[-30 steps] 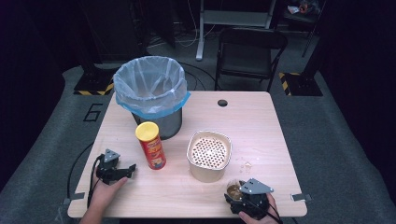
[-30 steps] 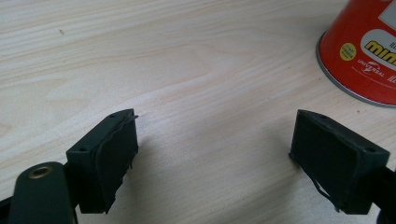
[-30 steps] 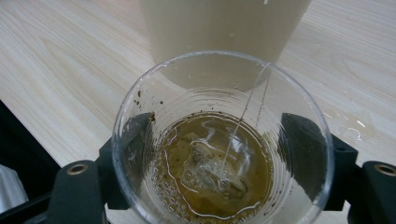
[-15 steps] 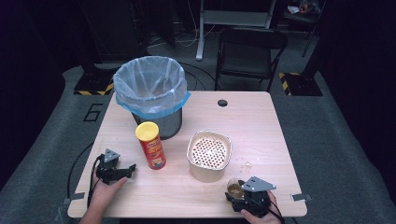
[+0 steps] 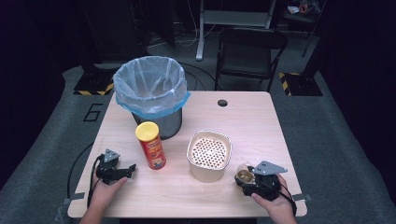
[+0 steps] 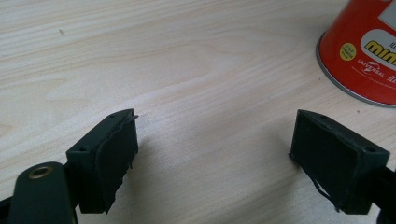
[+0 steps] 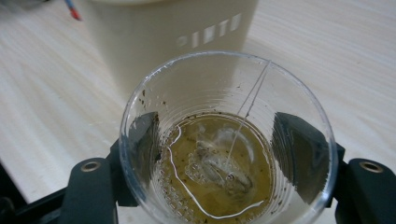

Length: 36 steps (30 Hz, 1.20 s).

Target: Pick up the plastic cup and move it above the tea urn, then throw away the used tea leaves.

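Site: looks to me like a lab or studio | cues: grey carpet (image 5: 56, 140) with black-yellow floor tape (image 5: 95, 92) | folding chair (image 5: 250, 51), desk legs, cables behind my wooden table (image 5: 252, 121).

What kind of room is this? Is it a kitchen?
Probably not a kitchen. It looks more like a lab or workshop set up for recording. A small wooden table stands on grey carpet, with yellow-and-black floor tape, loose cables and a folding chair in the dark behind it.
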Each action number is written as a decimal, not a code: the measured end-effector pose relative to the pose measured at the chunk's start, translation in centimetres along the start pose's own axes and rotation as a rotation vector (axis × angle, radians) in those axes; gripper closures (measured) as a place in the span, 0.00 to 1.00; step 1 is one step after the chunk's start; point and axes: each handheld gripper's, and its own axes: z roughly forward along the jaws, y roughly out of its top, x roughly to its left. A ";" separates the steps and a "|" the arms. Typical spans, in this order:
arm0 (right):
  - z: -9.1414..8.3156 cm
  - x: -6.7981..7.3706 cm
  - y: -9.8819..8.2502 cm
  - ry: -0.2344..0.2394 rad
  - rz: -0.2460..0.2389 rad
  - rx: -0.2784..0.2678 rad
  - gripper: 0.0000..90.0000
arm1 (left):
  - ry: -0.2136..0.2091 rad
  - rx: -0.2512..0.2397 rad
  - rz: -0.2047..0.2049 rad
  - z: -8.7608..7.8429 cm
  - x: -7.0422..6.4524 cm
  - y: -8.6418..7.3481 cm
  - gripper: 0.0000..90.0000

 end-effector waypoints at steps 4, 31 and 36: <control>0.5 -1.8 1.0 -0.030 -0.005 0.000 0.36 | 0.000 -0.001 -0.001 0.0 0.0 0.0 0.16; 2.7 -7.6 7.2 -0.020 -0.051 -0.022 0.37 | -0.003 -0.001 0.001 0.1 0.0 0.1 0.16; 3.5 -8.0 7.9 -0.024 -0.060 -0.017 0.37 | -0.005 0.003 0.003 0.0 0.0 0.1 0.16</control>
